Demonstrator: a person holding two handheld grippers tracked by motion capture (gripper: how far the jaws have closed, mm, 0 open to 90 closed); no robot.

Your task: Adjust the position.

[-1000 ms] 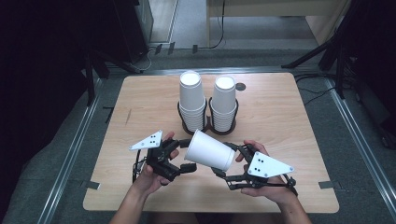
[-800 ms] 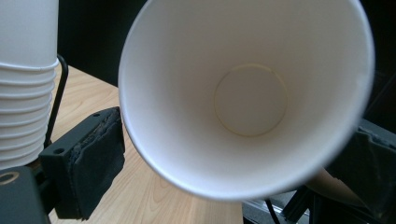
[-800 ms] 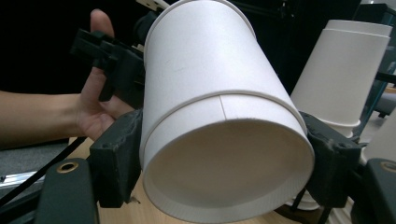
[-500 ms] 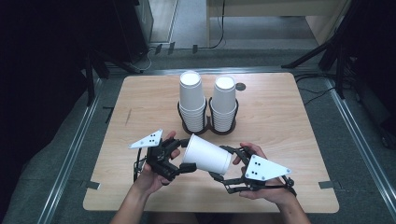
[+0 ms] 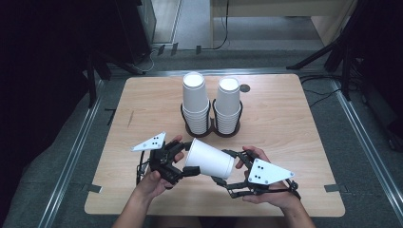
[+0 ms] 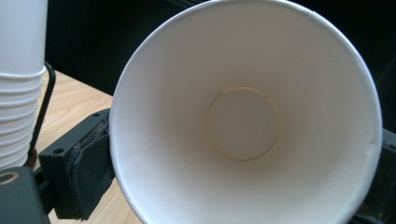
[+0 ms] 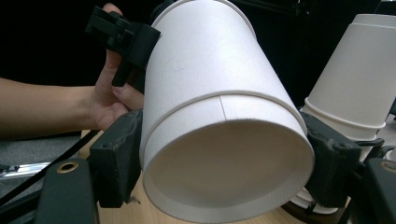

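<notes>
So the paper cup is lying sideways just above the counter, right in front of the two cup stacks. Left claw is pinching its open rim end, right claw is clamped on its base end. Cup's held between both.

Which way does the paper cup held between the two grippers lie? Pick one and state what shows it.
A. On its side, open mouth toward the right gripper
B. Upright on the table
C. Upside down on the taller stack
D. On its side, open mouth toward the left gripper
D: the left gripper view looks straight into the paper cup, while the right gripper clamps its closed base end.
</notes>
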